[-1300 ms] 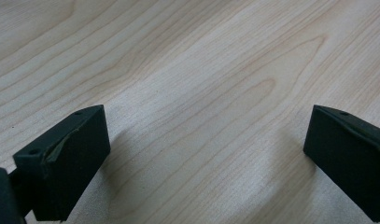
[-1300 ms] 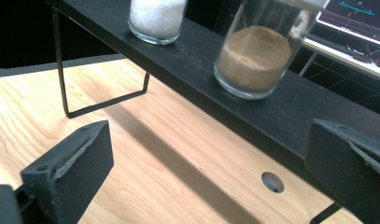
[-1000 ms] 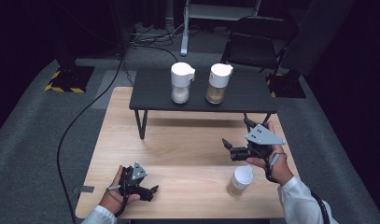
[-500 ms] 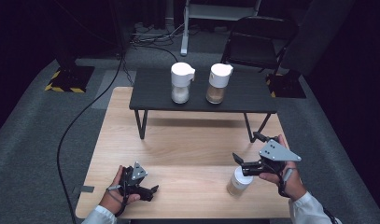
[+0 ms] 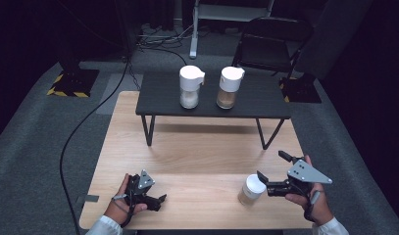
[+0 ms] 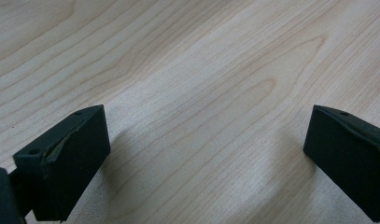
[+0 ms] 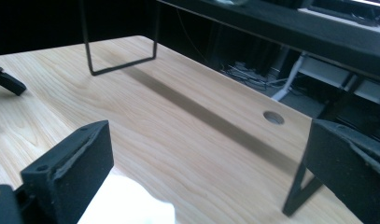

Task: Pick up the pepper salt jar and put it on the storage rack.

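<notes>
Small white-lidded cup (image 5: pixel 251 189) approached by the right gripper (image 5: pixel 268 169).
Its jaws, spread wide, should be lowered squarely around the cup before closing; left gripper (image 5: pixel 155 200) rests apart.

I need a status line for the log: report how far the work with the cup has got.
Done: nothing looks grasped or moved yet. In hand: the right gripper, jaws open, is beside the white-lidded cup on the wooden table. Left: closing on the cup and whatever follows. The left gripper sits open and empty; two white-lidded jars stand untouched on the black stand.

A light wooden table (image 5: pixel 197 156) carries a low black stand (image 5: pixel 211 100) and a white-lidded cup (image 5: pixel 251 190). Two lidded jars (image 5: pixel 191 87) stand on the stand.
</notes>
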